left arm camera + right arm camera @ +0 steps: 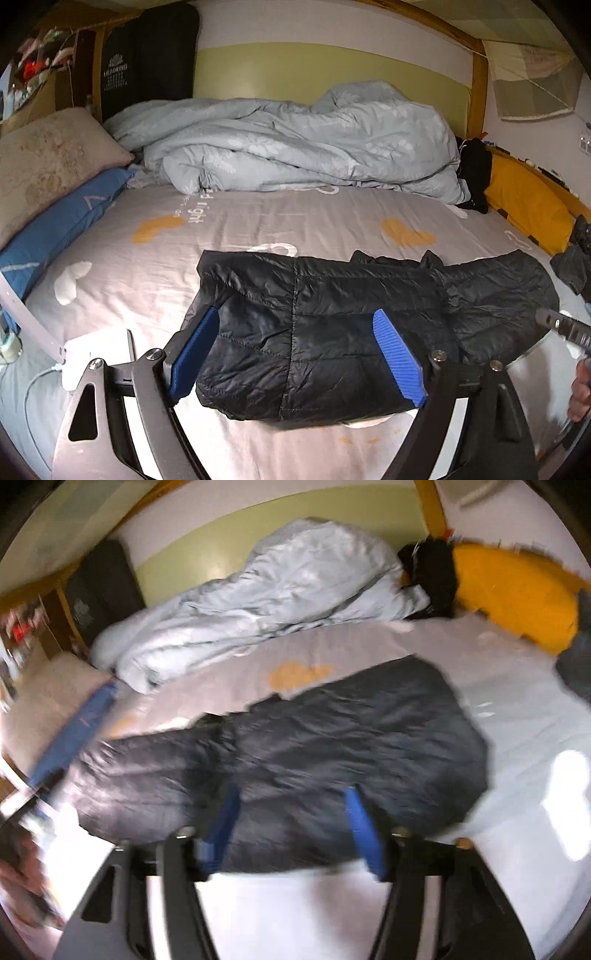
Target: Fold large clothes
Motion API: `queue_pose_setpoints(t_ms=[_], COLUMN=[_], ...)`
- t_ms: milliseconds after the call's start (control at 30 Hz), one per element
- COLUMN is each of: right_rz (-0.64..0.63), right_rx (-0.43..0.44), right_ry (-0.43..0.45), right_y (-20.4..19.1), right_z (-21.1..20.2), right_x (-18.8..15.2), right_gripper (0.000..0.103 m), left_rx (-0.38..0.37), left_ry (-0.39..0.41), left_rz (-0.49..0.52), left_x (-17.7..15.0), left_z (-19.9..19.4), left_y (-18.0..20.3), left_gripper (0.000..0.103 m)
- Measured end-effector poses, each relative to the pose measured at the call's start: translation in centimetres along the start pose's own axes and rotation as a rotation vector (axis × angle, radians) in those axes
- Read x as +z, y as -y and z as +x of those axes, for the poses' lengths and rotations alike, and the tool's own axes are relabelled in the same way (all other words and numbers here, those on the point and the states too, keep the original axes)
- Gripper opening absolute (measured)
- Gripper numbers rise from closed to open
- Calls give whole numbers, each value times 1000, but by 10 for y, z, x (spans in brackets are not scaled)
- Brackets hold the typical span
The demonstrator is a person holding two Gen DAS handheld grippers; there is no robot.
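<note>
Left wrist view: left gripper (295, 350) low in frame, blue pads (397, 356) spread wide apart, nothing clamped between them. Black puffer jacket (332, 321) lying folded on the grey printed bedsheet (240, 229), near front edge of the bed, seen between and beyond the two pads; contact between pads and fabric not clear. Left part of jacket doubled over, neat quilted seams; right part looser, creased, trailing toward right edge. Crumpled pale blue duvet (295, 147) heaped at back against green headboard wall (332, 70). Beige floral pillow (48, 158) on top of blue pillow (55, 229) at left. Yellow cushion (528, 206) at right, dark clothing (474, 170) bunched just beside it. Black hanging garment with white print (147, 62) upper left. White charger block (85, 354) with cable at lower left on the sheet. Tip of right gripper (561, 326) entering from right edge, a hand (581, 391) behind it.

Right wrist view: heavy motion blur. Right gripper (291, 830) with blue fingers (364, 834) apart, nothing gripped. Jacket (314, 746) stretched across the middle of the sheet (517, 709), running from lower left to upper right, directly ahead of the open jaws. Duvet (258, 602) behind, yellow cushion (517, 590) top right, dark clothing (432, 572) between them. Blue pillow (77, 731) at left. Blurred hand (22, 878) at lower left edge.
</note>
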State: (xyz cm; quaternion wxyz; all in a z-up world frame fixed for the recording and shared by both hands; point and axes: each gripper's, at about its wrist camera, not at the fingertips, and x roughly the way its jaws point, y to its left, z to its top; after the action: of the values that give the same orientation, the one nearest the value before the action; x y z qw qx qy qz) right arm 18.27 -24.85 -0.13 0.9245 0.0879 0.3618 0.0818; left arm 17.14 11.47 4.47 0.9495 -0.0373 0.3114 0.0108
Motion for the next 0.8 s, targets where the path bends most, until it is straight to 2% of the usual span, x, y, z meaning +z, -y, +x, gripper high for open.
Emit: queue_pose_setpoints(t_ms=[67,100,200,233,267,400,633,800], right_rz=[-9,26,237,293,328,354,468,457], right_rx=[-17,2,136,166,160,53,157,136], right_ry=[0,-18,-112,-148,-169,-112,-182,-86], right_y=[6,13,42,49,55,65,85,86], right_z=[-1,0,10,16,20,21,54,61], right_x=[-6,-8,-17,-21,-23,-24,-39,-30], right_gripper=[81,82,86,87,87,87,89,88], left_rx=[0,7,35,41,42,45,40,39], left_ry=[-6,-4,19,23,26,32,20,15], left_rz=[3,8,15,15,17,12,10,15], left_x=[-2,-3,-6,-6,-6,-6,-5,-5], left_z=[2,3,2,2,2,3,7,8], left_y=[-1,0,2,2,3,3,6,7], left_gripper=[88,89,89,90,90,90,91,91])
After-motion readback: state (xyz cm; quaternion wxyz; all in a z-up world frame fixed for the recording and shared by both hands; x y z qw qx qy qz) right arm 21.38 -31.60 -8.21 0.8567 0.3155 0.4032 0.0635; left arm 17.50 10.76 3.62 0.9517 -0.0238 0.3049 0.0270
